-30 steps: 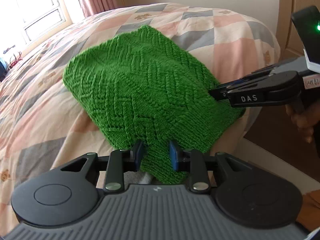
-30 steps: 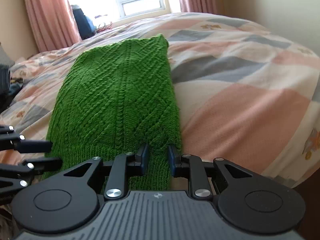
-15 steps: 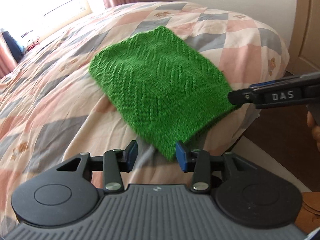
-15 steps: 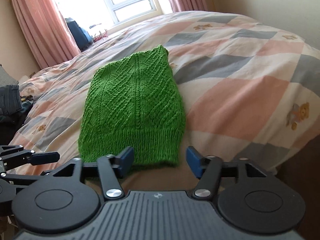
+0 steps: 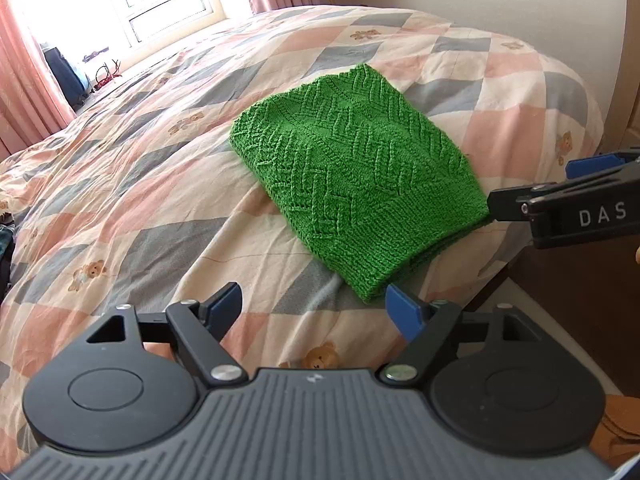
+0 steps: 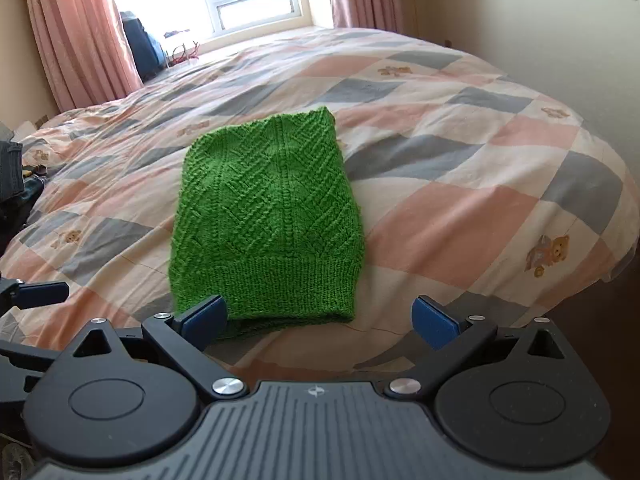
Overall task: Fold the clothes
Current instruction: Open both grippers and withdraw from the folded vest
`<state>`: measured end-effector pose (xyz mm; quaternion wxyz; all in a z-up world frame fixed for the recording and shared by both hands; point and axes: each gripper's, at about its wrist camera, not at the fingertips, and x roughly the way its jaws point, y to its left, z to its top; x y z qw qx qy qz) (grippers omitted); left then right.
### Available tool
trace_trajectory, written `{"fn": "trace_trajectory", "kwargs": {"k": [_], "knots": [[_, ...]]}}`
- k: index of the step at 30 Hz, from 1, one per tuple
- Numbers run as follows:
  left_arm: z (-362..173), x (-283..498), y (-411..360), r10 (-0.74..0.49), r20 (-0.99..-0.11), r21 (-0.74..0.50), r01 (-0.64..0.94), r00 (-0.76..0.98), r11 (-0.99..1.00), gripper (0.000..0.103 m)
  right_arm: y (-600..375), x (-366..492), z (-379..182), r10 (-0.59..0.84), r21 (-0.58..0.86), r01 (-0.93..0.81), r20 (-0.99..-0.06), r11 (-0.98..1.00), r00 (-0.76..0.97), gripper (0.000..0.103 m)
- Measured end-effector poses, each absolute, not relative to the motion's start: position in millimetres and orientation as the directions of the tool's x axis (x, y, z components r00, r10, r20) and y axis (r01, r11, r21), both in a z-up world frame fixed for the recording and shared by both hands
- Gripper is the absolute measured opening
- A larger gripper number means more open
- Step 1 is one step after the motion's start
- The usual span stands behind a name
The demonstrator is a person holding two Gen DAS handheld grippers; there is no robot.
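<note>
On the near corner of a pink, grey and cream patchwork quilt [image 5: 160, 184]: a bright green, chunky-knit garment [image 6: 268, 216], flat, gathered into a compact rectangle. Shows stacked layers at the ribbed hem, so reads as already folded at least once. Lies well short of the window, close to the bed's edge.

From the right gripper [image 6: 320, 316]: runs lengthwise straight ahead, ribbed hem nearest and square across the view, narrow far end toward the window. Sits slightly left of centre, with the hem's left corner just behind the left blue pad and the right corner inside the gap. Fingers spread wide, clamped on nothing.

From the left gripper [image 5: 314, 306]: lies ahead and to the right, long axis slanting away up-left, one hem corner pointing at the gap and nearer the right-hand blue pad. Fingers likewise wide apart, holding nothing. Shows the other tool coming in from the right, tip just beside the hem's far corner.

Judged from this alone: hem end is the reachable end for both, the right side facing it squarely and the left side meeting it corner-on. Fits either a finished fold just let go, or a halfway bundle awaiting another fold along that long axis; cannot say which.
</note>
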<state>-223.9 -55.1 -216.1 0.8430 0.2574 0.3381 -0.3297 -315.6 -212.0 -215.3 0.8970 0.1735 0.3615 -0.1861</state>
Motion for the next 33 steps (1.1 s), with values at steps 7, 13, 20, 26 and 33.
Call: {"fn": "trace_trajectory", "kwargs": {"k": [7,13,20,26,33], "knots": [[-210.4,-229.9,-41.6,-0.414,-0.734,0.166,0.733,0.539,0.66,0.079,-202.6,-319.1,-208.9,-0.225,0.147,0.465,-0.724,0.873,0.652,0.101],[-199.9,-233.3,-25.2,-0.471,-0.712,0.09,0.733,0.52,0.675,0.08,-194.4,-324.4,-202.8,-0.236,0.133,0.46,-0.715,0.878,0.658,0.101],[-192.9,-238.2,-17.5,-0.485,-0.699,0.071,0.726,0.525,0.684,0.081,-190.0,-328.8,-201.4,-0.236,0.131,0.453,-0.709,0.882,0.664,0.101],[-189.0,-245.0,-18.1,-0.49,-0.695,0.073,0.73,0.526,0.68,0.082,-189.0,-331.8,-205.3,-0.222,0.141,0.448,-0.715,0.883,0.663,0.103],[-186.7,-243.2,-18.9,-0.489,-0.696,0.065,0.724,0.526,0.686,0.083,-195.3,-336.5,-210.2,-0.206,0.176,0.453,-0.71,0.874,0.674,0.103]]}}
